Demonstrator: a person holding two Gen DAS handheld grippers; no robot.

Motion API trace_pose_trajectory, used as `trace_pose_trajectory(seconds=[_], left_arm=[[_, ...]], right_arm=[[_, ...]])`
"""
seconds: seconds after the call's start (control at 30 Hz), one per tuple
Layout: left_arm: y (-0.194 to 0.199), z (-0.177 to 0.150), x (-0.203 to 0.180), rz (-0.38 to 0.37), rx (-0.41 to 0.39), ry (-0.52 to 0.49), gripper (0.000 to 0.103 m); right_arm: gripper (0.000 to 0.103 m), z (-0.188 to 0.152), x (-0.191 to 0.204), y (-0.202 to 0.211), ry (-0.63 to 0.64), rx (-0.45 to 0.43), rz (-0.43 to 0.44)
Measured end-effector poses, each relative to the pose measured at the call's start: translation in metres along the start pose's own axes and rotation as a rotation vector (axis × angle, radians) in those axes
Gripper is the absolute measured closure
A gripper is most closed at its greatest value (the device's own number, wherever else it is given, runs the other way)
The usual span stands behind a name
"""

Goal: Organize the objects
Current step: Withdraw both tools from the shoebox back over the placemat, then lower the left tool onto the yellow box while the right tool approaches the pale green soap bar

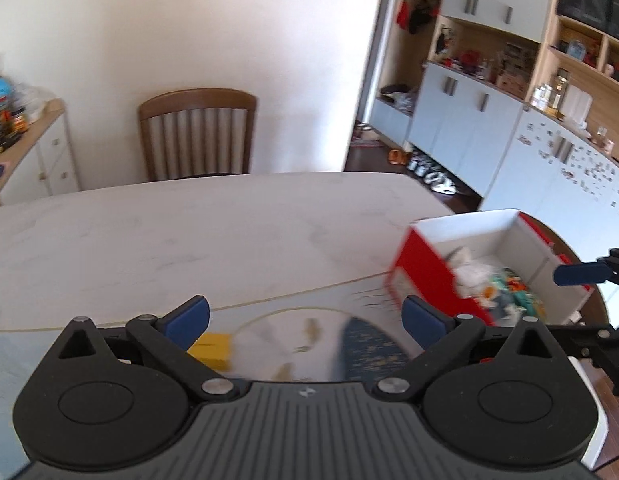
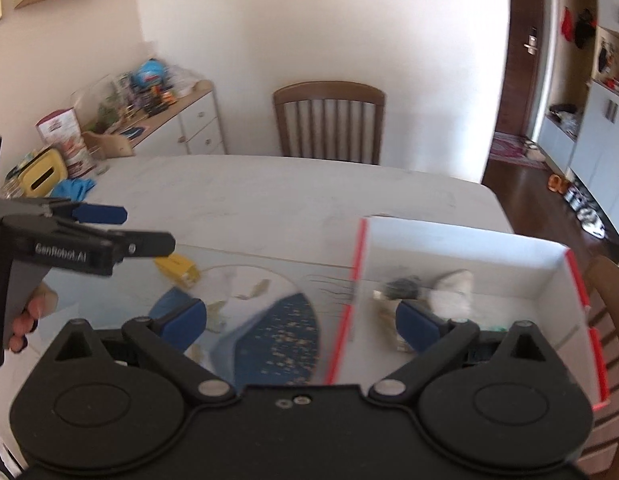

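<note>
Left gripper (image 1: 305,318): jaws are standing wide apart in the lower centre of the left wrist view, nothing between the blue pads (image 1: 188,320); it is hanging above the table.
Right gripper (image 2: 301,320): jaws are likewise standing wide apart in the lower centre of the right wrist view, nothing clamped; one blue pad is showing over the mat, the other over the box interior.
Hand (image 2: 27,320): fingers are wrapping the grey handle of the left gripper at the left edge of the right wrist view.
Box (image 2: 449,240): a white-lined carton with red outer faces, sitting open-topped on the table, right of centre in both views.
Box contents (image 2: 449,288): small mixed items are lying inside, one white and crumpled, one dark; blur is preventing closer identification.
Yellow object (image 2: 177,268): a small yellow block is lying on the table, left of centre, well apart from the box.
Mat (image 2: 285,328): a clear sheet with a dark blue speckled patch is lying flat just beside the box's left wall.
Table (image 1: 189,232): a pale marbled top is filling the middle of each view.
Chair (image 1: 197,132): a wooden slat-back is standing at the far edge, against the white wall.
Sideboard (image 2: 189,120): cluttered, at the upper left of the right wrist view.
</note>
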State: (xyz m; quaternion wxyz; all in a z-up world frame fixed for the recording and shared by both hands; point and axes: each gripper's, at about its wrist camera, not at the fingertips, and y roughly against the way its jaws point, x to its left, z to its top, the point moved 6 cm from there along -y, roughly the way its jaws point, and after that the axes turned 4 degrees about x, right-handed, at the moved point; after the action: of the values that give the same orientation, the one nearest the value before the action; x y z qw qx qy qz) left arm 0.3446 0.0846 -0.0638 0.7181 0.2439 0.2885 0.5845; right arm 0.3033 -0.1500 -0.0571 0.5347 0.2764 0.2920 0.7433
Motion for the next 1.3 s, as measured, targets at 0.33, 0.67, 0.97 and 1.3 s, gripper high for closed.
trace_pose_trajectory(seconds=[0.33, 0.67, 0.97, 1.3], left_arm=[[-0.011, -0.017, 0.075, 0.039, 0.054, 0.047, 0.0], [-0.048, -0.035, 0.101, 0.026, 0.099, 0.0, 0.0], [-0.085, -0.045, 0.104, 0.027, 0.11, -0.073, 0.0], [-0.119, -0.048, 0.102, 0.026, 0.132, -0.086, 0.0]], right_arm=[[0.002, 0.005, 0.053, -0.046, 0.004, 0.048, 0.003], [0.006, -0.008, 0.086, -0.103, 0.006, 0.148, -0.012], [0.008, -0.026, 0.101, -0.147, -0.038, 0.209, -0.027], [0.019, -0.038, 0.113, -0.182, -0.058, 0.261, -0.071]])
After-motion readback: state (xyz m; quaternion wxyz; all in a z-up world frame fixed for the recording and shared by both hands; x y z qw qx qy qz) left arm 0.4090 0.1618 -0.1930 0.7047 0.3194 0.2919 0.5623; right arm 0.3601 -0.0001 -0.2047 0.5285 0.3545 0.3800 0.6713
